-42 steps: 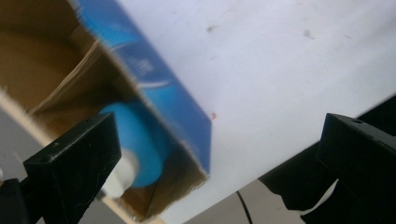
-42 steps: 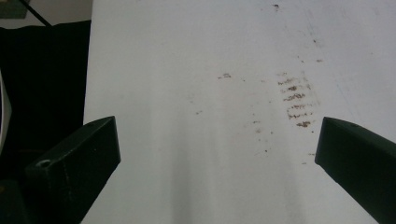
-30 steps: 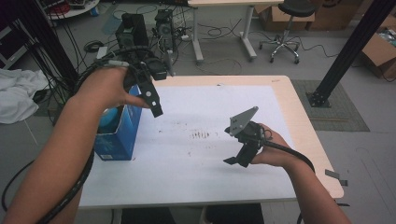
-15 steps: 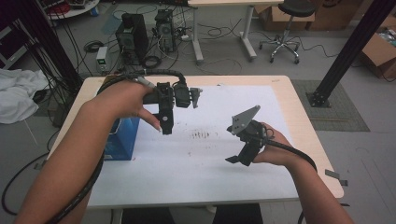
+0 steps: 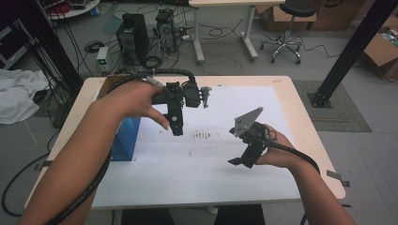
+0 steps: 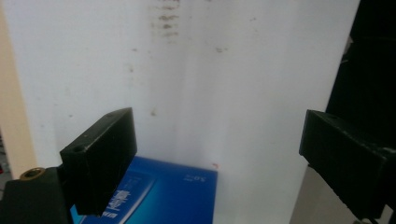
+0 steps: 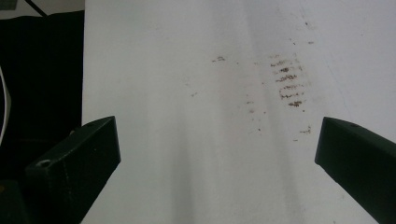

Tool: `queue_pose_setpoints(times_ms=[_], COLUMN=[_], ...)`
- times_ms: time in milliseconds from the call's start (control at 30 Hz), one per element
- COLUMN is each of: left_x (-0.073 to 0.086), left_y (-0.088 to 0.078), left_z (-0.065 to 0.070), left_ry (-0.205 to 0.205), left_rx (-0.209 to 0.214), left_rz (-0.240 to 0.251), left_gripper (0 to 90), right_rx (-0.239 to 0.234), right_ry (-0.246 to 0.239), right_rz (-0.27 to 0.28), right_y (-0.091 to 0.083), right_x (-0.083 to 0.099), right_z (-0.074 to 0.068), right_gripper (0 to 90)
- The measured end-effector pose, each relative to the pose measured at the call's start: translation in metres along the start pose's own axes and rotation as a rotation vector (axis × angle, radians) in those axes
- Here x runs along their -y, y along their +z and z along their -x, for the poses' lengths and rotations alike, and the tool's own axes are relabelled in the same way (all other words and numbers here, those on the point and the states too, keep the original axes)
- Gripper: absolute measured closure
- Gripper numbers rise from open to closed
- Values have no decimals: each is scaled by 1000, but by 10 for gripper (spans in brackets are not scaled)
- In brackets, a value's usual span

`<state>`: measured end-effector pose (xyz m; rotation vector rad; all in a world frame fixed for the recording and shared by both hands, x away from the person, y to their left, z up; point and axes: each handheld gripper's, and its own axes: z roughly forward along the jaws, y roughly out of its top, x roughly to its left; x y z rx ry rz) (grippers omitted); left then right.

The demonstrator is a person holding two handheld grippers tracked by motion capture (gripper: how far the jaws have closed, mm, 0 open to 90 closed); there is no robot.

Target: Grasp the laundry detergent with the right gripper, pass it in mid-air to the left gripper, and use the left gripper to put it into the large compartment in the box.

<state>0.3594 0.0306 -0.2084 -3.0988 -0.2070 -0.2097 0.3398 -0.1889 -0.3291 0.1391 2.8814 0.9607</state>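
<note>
Both tongs stand wide, holding nothing: left tongs (image 5: 177, 125) above the blue box (image 5: 126, 140) at the left edge of the surface (image 5: 197, 173), right tongs (image 5: 239, 161) over bare white middle.

In the high view the person's left forearm (image 5: 94, 145) hides most of the blue box (image 5: 126, 140), leaving a narrow strip of its side, and the near corners of the bench (image 5: 309, 117) run under both arms. In the left gripper view the same box is cut off by the bottom edge and partly covered by one black jaw of the left tool (image 6: 219, 158), and its white lettering is too blurred to read. In the right gripper view the jaws of the right tool (image 7: 215, 158) are cut by the bottom and right edges, and the brown marks (image 7: 287, 86) on the white sheet (image 7: 187, 140) are too smeared to tell apart.
</note>
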Motion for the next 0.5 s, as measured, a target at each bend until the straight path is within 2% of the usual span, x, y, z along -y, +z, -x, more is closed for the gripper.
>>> queue_pose_setpoints(times_ms=[167,500], left_x=[1,-2], left_y=[3,2], left_z=[-1,2], left_ry=[-12,4], left_rx=[3,24], left_rz=[-4,21], left_gripper=[116,118], right_rx=[3,7], right_ry=[3,3], right_rz=[0,-1], right_y=[-2,-3], right_x=[2,1], right_z=[0,-2], right_gripper=[0,0])
